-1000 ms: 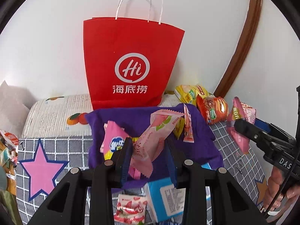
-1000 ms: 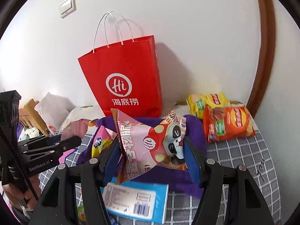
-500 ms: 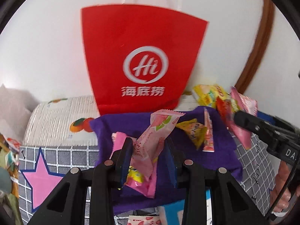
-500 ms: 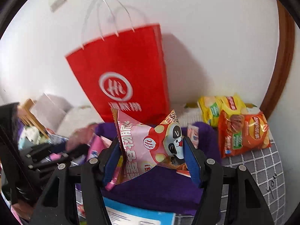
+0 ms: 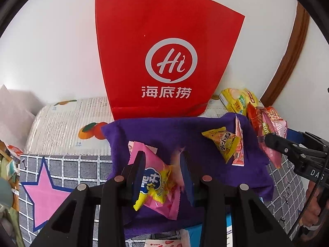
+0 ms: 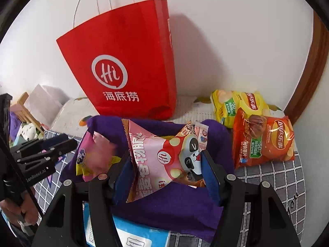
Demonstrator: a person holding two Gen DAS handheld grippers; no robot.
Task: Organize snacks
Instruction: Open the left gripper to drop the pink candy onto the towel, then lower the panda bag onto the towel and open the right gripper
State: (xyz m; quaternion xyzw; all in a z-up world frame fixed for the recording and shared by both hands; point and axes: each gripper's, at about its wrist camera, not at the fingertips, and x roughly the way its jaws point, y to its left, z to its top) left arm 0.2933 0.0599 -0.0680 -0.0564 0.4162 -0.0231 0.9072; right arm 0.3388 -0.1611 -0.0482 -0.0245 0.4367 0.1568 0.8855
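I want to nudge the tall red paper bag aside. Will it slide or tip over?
The red paper bag stands tall on a narrow base, leaning near the wall, so a high push would probably tip it. It looks like thin, light paper; a low push at its base likely slides it. Its contents cannot be seen.

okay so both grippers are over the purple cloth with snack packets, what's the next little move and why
Probably open the right gripper to let the pink panda packet settle onto the purple cloth. It is clamped between the jaws just above the cloth, where other small packets already lie. The left gripper looks nearly closed, with a blurred pink wrapper at its fingers, so its grip is unclear.
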